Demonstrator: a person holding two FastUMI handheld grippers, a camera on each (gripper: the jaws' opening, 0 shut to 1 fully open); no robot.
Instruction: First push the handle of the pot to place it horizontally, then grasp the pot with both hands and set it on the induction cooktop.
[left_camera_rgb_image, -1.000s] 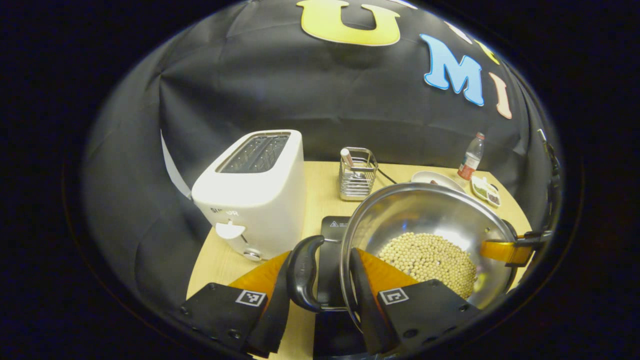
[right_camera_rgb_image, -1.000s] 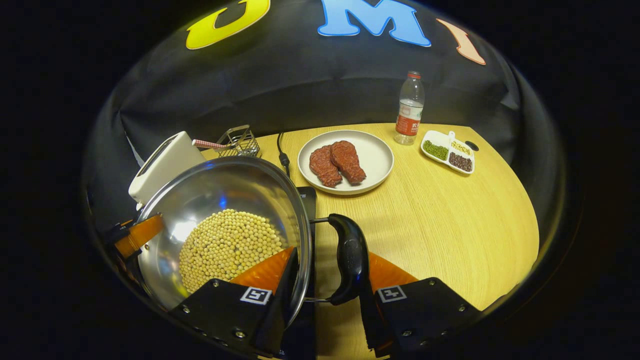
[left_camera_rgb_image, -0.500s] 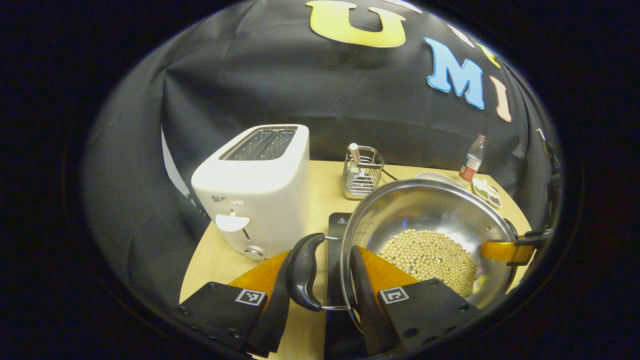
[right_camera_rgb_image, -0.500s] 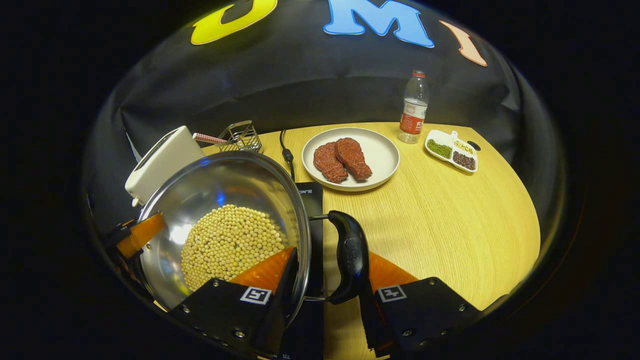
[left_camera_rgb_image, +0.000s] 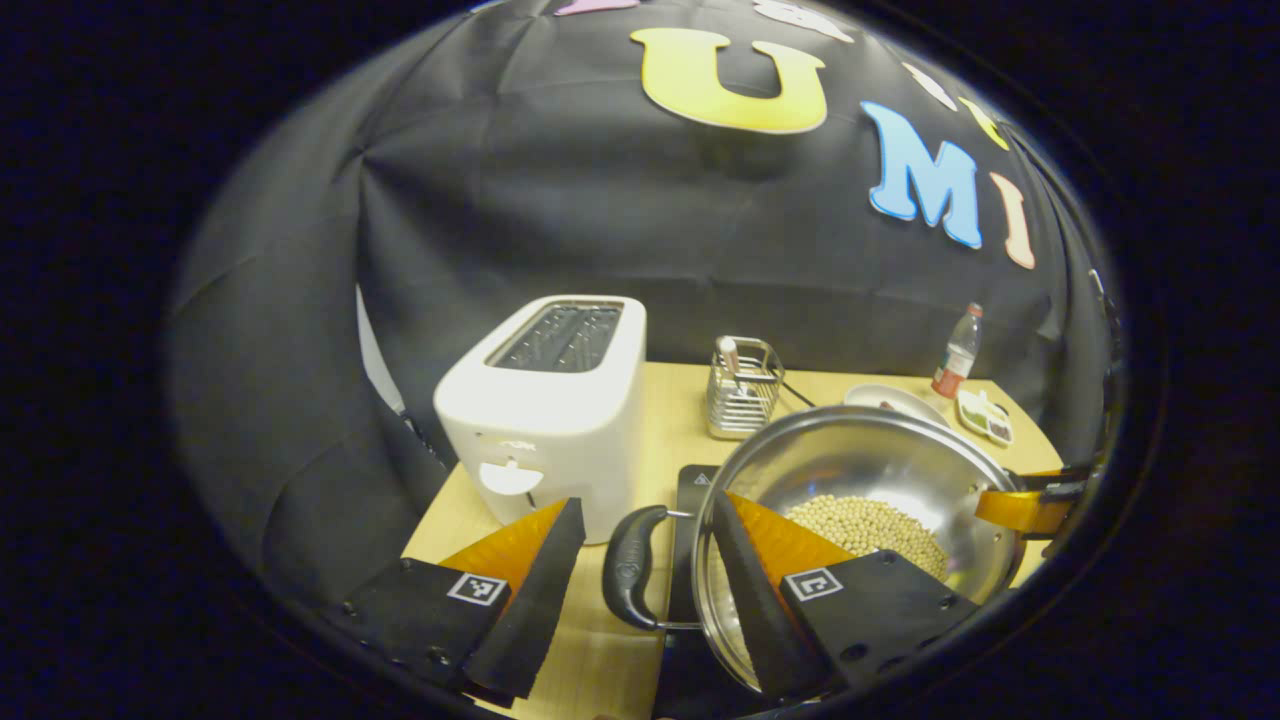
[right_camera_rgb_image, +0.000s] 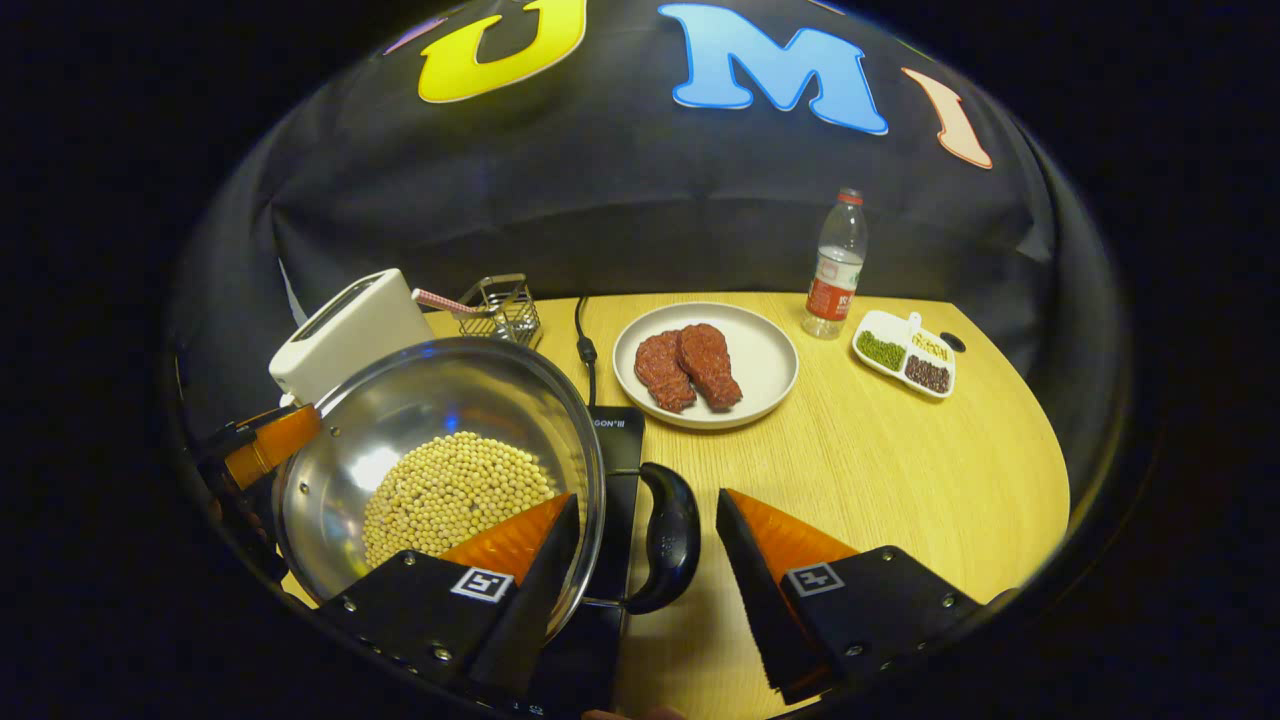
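Observation:
A steel pot (left_camera_rgb_image: 880, 450) holding pale beans (left_camera_rgb_image: 868, 522) stands on the black induction cooktop (left_camera_rgb_image: 690, 492). In the left gripper view my left gripper (left_camera_rgb_image: 640, 580) is open, its fingers on either side of the pot's black side handle (left_camera_rgb_image: 628, 580) without pressing it. In the right gripper view the pot (right_camera_rgb_image: 430, 395) lies at the lower left over the cooktop (right_camera_rgb_image: 620, 432). My right gripper (right_camera_rgb_image: 640, 570) is open too, with the other black handle (right_camera_rgb_image: 668, 545) loose in the gap. Each view shows the opposite gripper at the pot's far side (left_camera_rgb_image: 1020, 508) (right_camera_rgb_image: 255, 452).
A white toaster (left_camera_rgb_image: 545, 410) stands close on the left of the cooktop, with a wire basket (left_camera_rgb_image: 742, 400) behind it. A plate (right_camera_rgb_image: 775, 370) with two pieces of meat, a bottle (right_camera_rgb_image: 836, 265) and a divided dish (right_camera_rgb_image: 905, 355) sit on the wooden table's far right.
Both grippers have opened and let go of the pot's handles. The pot has come down onto the cooktop, and both cameras have drawn back a little.

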